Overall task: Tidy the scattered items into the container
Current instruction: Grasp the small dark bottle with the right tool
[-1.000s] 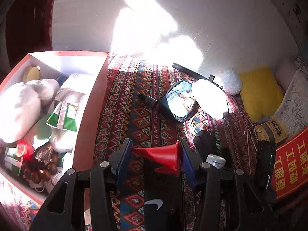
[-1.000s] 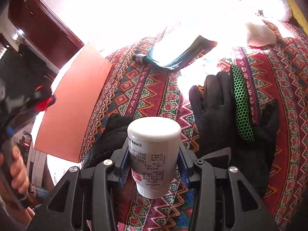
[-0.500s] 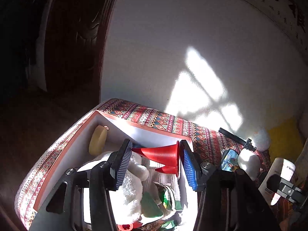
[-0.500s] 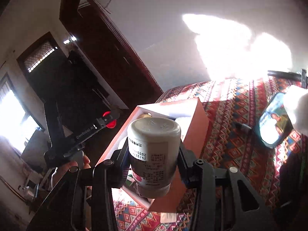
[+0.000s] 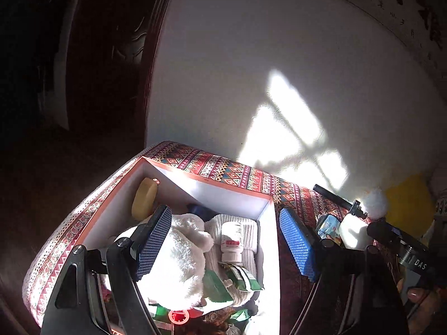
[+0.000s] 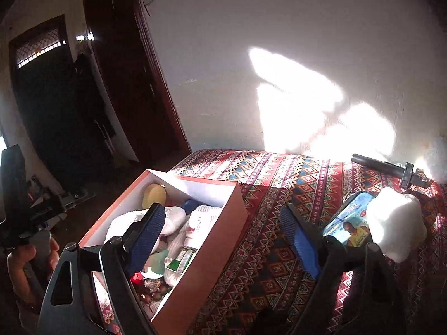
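An orange box [image 5: 207, 180] with white inner walls stands on the patterned cloth, packed with soft white items and green packets. A white bottle [image 5: 232, 240] lies on the white knit inside it. A red cone [image 5: 178, 317] rests at the near end, partly hidden. My left gripper [image 5: 226, 243] hangs above the box, its jaws opening with nothing pressed between the blue pads. My right gripper [image 6: 223, 240] hovers over the box's orange wall [image 6: 201, 273], jaws also opening and empty. The bottle [image 6: 197, 229] shows inside the box here too.
On the cloth right of the box lie a picture pouch [image 6: 349, 223], a white fluffy lump [image 6: 396, 223] and a black rod [image 6: 388, 167] by the sunlit wall. A yellow cushion [image 5: 405, 203] sits at far right. A hand [image 6: 25, 262] holds the other gripper at left.
Both grippers rose from the cloth to above the box. The left one let go of the red cone and the right one the white bottle; both now lie in the box.
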`<move>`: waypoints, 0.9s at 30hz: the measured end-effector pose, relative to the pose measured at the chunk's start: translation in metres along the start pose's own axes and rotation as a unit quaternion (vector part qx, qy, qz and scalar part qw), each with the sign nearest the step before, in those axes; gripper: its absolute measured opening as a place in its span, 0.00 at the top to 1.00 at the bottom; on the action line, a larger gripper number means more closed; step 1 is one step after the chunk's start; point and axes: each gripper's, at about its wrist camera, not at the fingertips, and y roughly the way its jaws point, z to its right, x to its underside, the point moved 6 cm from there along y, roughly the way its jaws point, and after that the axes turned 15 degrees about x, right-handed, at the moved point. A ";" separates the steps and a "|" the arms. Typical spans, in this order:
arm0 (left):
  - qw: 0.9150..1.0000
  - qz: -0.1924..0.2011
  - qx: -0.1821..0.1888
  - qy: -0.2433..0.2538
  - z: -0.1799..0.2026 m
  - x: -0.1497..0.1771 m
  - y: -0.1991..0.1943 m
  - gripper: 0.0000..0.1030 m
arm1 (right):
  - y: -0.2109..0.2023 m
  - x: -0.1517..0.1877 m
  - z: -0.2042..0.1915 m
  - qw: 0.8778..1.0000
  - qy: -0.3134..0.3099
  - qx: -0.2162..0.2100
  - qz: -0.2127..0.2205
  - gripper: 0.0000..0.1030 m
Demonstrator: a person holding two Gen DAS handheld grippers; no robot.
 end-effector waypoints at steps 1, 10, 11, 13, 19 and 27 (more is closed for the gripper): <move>1.000 -0.008 0.000 0.006 0.007 0.005 0.002 0.23 | 0.007 0.003 0.010 1.000 -0.003 0.007 -0.012 0.25; 0.994 -0.105 0.025 0.034 0.052 0.073 0.035 0.23 | 0.125 0.039 0.036 0.982 -0.136 0.043 -0.121 0.33; 0.993 -0.111 0.020 0.041 0.054 0.076 0.041 0.23 | 0.144 0.046 0.036 0.978 -0.149 0.047 -0.139 0.37; 0.991 -0.122 0.011 0.044 0.054 0.081 0.052 0.23 | 0.182 0.059 0.038 0.967 -0.181 0.063 -0.170 0.41; 0.989 -0.138 0.012 0.047 0.061 0.089 0.070 0.23 | 0.261 0.104 0.045 0.930 -0.254 0.095 -0.249 0.66; 0.982 -0.159 0.046 0.094 0.102 0.108 0.072 0.23 | 0.087 0.092 0.105 0.987 0.035 -0.077 -0.136 0.78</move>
